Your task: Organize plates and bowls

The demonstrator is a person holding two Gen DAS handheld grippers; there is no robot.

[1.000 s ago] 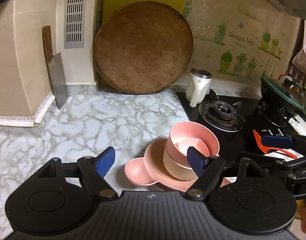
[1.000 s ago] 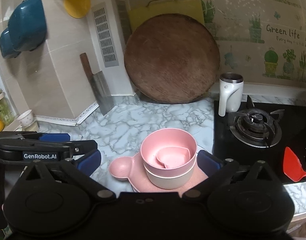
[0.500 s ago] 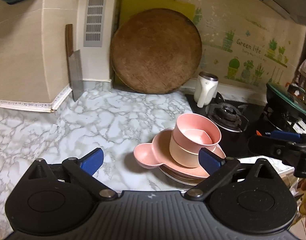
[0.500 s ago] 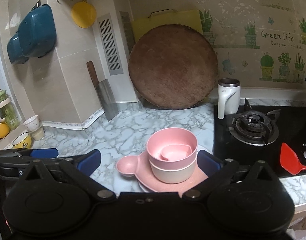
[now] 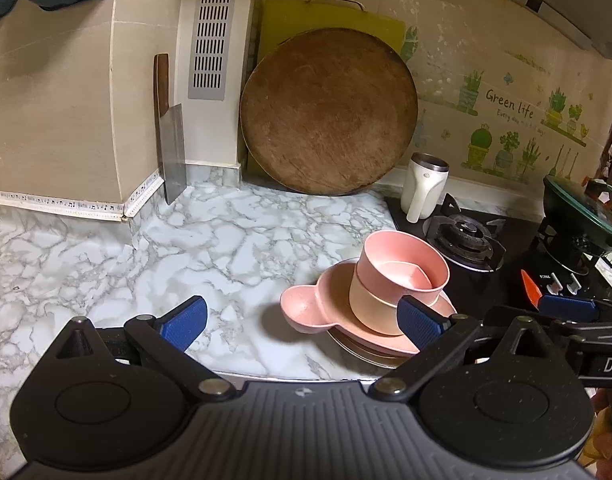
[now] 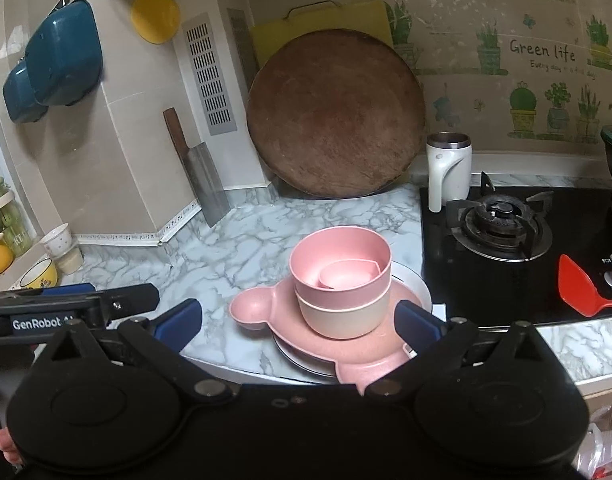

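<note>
Both grippers have drawn back from the stack since a second ago; left gripper (image 5: 302, 320) and right gripper (image 6: 300, 320) hang wide apart, holding nothing. On the marble table (image 5: 234, 232), pink bowl (image 6: 339, 268) nests in beige bowl (image 6: 341, 316) atop the pink plate (image 6: 325, 344), which overhangs the edge, so a nudge could tip everything off.

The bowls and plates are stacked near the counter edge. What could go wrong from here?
1. The stack's pink plate overhangs the counter edge; a nudge might tip it off.
2. The pink bowl and small dish sit loosely in the beige bowl; lifting one may drag the others.
3. Both open hand-held grippers, left and right, are close together and could collide.
</note>
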